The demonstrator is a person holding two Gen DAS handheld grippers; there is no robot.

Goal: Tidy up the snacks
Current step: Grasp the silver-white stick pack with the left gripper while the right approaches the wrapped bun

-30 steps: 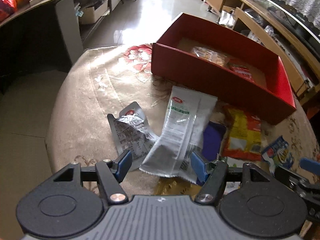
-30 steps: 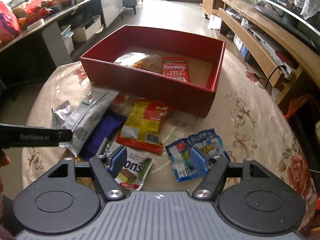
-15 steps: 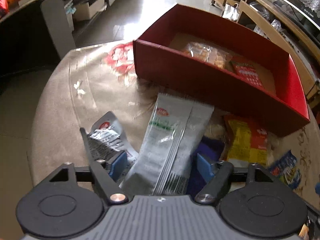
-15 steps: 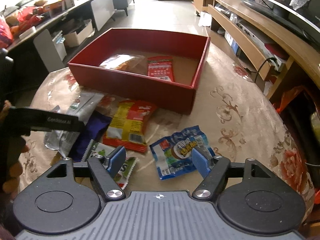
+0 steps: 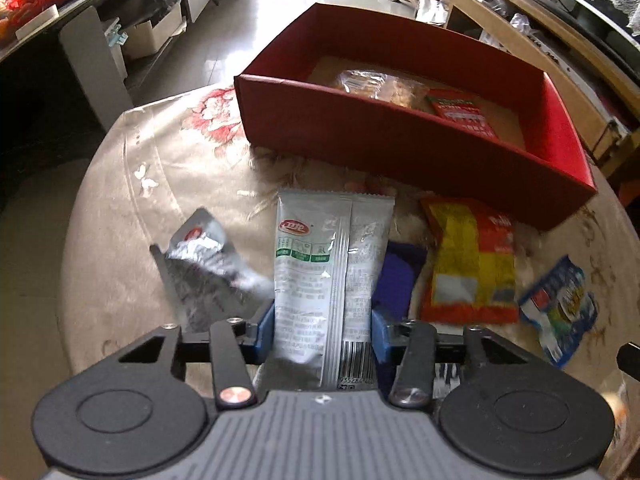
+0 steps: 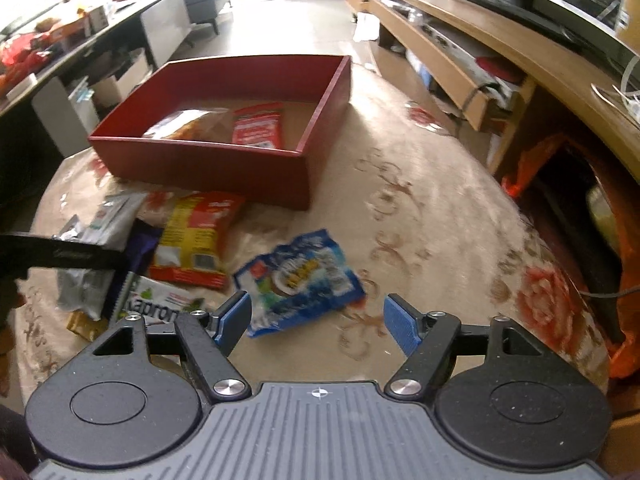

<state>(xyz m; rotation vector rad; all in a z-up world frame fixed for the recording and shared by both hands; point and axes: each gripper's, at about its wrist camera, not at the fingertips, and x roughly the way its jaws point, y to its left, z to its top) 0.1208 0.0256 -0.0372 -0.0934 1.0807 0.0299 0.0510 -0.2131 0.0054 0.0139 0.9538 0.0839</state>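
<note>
A long silver-white packet (image 5: 332, 256) lies on the beige tablecloth, its near end between the blue pads of my left gripper (image 5: 322, 334). The jaws are closing and the pads touch both of its edges. Behind it stands the red box (image 5: 400, 140), holding a clear bag of brown snacks (image 5: 376, 84) and a red packet (image 5: 460, 114). My right gripper (image 6: 316, 320) hangs open just above the near edge of a blue packet (image 6: 296, 276), nothing gripped. The red box (image 6: 200, 164) sits at the far left in the right wrist view.
Around the silver packet lie a crumpled silver pouch (image 5: 204, 268), a purple packet (image 5: 396, 276), a yellow-red packet (image 5: 472, 264) and a green-white packet (image 6: 160, 304). The round table's edge (image 5: 80, 280) curves close on the left. A wooden TV stand (image 6: 500, 52) runs along the right.
My left gripper came forward over the silver-white packet and its jaws narrowed onto it. My right gripper shifted right, so the blue packet now lies just ahead of its open fingers.
</note>
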